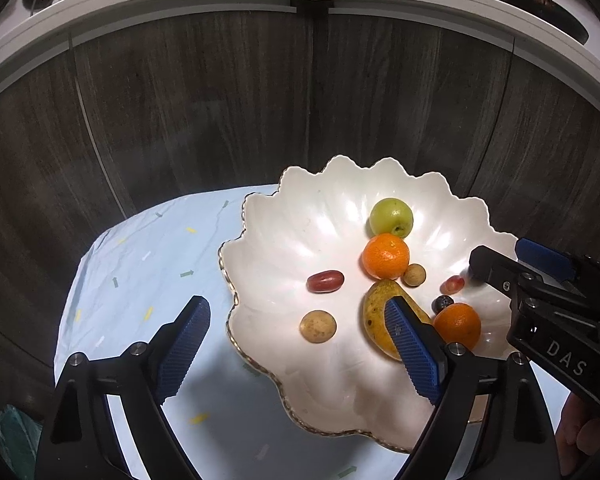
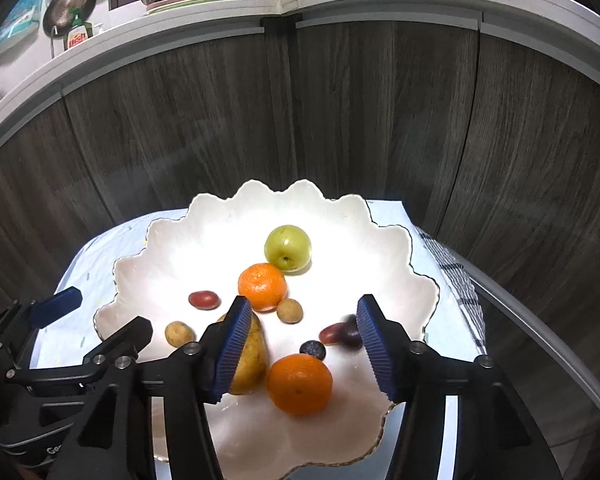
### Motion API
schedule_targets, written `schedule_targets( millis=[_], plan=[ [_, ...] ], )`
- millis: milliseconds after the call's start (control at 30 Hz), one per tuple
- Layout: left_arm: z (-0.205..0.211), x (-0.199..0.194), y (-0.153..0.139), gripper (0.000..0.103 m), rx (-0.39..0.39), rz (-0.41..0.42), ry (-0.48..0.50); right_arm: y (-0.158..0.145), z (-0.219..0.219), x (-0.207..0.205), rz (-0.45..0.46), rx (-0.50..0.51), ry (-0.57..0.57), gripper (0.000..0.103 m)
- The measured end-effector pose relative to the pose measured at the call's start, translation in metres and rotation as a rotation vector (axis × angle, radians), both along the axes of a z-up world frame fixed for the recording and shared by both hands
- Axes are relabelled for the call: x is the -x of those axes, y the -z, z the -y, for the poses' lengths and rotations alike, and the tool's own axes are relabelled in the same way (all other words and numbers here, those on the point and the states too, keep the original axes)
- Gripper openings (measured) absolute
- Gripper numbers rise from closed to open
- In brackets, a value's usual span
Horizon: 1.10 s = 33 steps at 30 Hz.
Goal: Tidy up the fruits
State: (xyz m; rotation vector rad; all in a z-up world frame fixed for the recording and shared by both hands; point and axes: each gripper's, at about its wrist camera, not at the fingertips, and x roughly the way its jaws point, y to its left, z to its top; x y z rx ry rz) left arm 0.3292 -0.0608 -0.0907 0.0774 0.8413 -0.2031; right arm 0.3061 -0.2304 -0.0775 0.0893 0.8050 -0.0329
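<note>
Here, from the left wrist, the left gripper (image 1: pixel 300 344) is hanging released over the scalloped bowl's (image 1: pixel 300 208) near rim, fruits lying inside. From the right wrist, the right gripper (image 2: pixel 300 354) is gaping, empty, above an orange (image 2: pixel 299 384); only there is a striped cloth (image 2: pixel 460 284) showing at the table's right edge.

The left half of the scalloped bowl (image 1: pixel 260 232) lies bare and open to a reach, while its right half is crowded by fruit, the near orange (image 2: pixel 299 384) and pear (image 2: pixel 252 364) sitting closest to the front rim.
</note>
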Motion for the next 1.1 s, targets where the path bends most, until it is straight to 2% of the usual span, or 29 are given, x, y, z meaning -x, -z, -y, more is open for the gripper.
schedule_targets(
  millis=[267, 933, 1100],
  plan=[
    [-0.004, 0.007, -0.008, 0.093, 0.0, 0.012, -0.018, -0.004, 0.002, 0.005, 0.003, -0.006, 0.02, 0.07],
    [-0.024, 0.055, -0.055, 0.098, -0.007, 0.085, -0.058, -0.047, -0.011, 0.057, 0.066, -0.006, 0.018, 0.071],
    [-0.028, 0.073, -0.067, 0.098, -0.007, 0.104, -0.063, -0.059, -0.014, 0.075, 0.088, -0.003, 0.025, 0.076]
  ],
)
